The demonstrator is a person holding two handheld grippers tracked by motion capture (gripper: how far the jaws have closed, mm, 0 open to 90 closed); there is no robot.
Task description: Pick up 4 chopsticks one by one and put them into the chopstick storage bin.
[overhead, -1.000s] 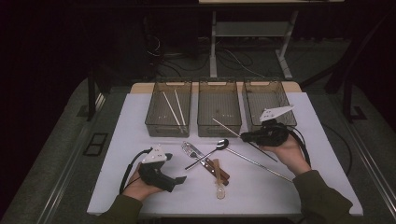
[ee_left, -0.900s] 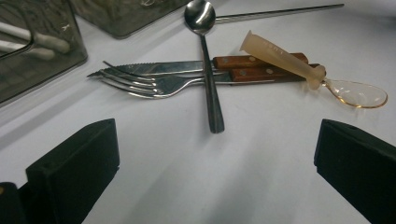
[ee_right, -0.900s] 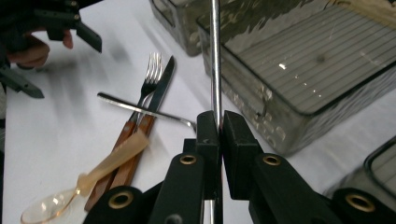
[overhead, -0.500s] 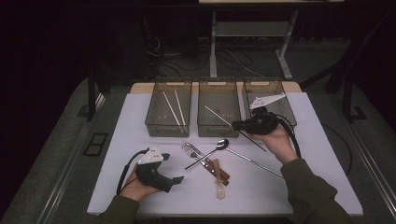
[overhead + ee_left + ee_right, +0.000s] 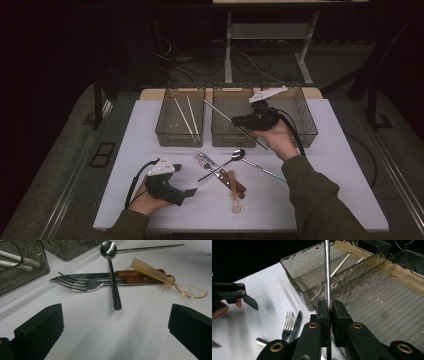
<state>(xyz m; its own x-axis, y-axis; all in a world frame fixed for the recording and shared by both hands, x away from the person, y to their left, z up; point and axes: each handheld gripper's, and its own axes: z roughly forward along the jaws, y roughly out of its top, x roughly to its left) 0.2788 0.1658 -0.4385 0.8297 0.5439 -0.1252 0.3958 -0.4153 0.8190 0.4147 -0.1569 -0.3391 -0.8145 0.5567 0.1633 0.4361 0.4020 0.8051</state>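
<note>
Left gripper (image 5: 187, 192): rests near the surface's front-left corner, jaws spread wide with nothing between them; it sits where it sat a second ago.
Left bin: the clear smoky plastic bin (image 5: 165, 131) at the back edge holds two white chopsticks (image 5: 183, 115), unchanged.
Cutlery pile: at the middle of the surface lie a steel fork (image 5: 82, 285), a wooden-handled knife (image 5: 135, 277), a dark-handled steel spoon (image 5: 111, 267), a translucent amber plastic spoon (image 5: 160, 276) and one long thin steel chopstick (image 5: 265, 170), all untouched.
Middle bin: the clear empty plastic bin (image 5: 227, 137) now has the held rod's far end above it.
Right gripper (image 5: 239, 120): jaws nearly shut, pinching a second thin steel chopstick (image 5: 327, 272) partway along its length.
Change: a second ago this gripper was at the surface in front of the right-hand clear plastic bin (image 5: 302, 115); now it is lifted and carried left, over the bins.
Meaning: the pickup looks finished; my judgement is that dropping the chopstick into a bin comes next.
</note>
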